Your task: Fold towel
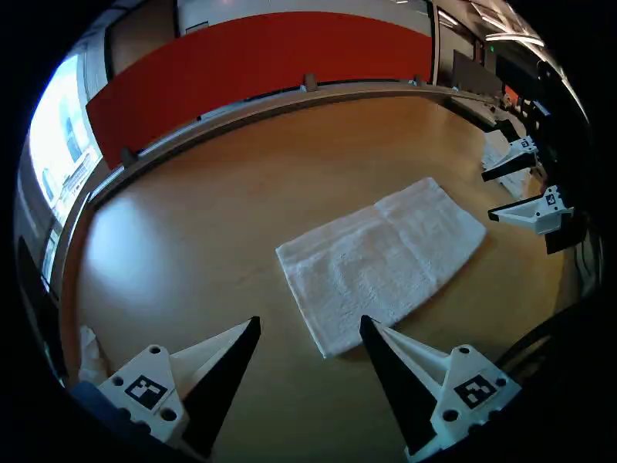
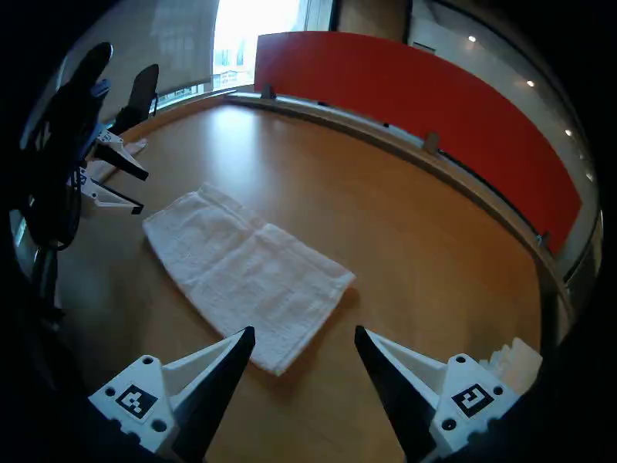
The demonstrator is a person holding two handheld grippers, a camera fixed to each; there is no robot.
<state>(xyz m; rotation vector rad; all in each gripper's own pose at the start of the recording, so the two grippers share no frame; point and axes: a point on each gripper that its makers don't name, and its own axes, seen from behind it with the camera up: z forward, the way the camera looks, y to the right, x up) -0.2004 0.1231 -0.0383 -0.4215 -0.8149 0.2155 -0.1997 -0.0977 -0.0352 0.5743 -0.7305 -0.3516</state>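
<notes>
Plainly, the left claw [image 1: 308, 319] is held wide open, its two white, black-faced fingers spread apart with nothing gripped between them. In the gap between them the near corner of the towel [image 1: 382, 258] is seen. The edge of the cloth is overlapped by the tip of the finger on the right of the left gripper view; whether the cloth is touched there cannot be told.

The right claw [image 2: 302, 330] is likewise held wide open, and nothing is grasped by it. Another corner of the towel is seen in its gap, closer to the finger on the left of the right gripper view.

The towel is white and is laid flat near the middle of the bench [image 1: 193, 231]. It is folded into a long rectangle, and a crease is shown across its width. The two claws are placed at opposite ends of the cloth. In each view the other claw is seen farther off beyond the far end of the towel, open and pointed toward it.

The bench top is of bare light wood and is bounded on its far side by a rail. Behind the rail a red panel [image 1: 262, 62] is set, and a bright window [image 2: 254, 38] is seen beside it. A small white crumpled object [image 2: 515, 361] is seen at the bench edge, just beside the right claw.
</notes>
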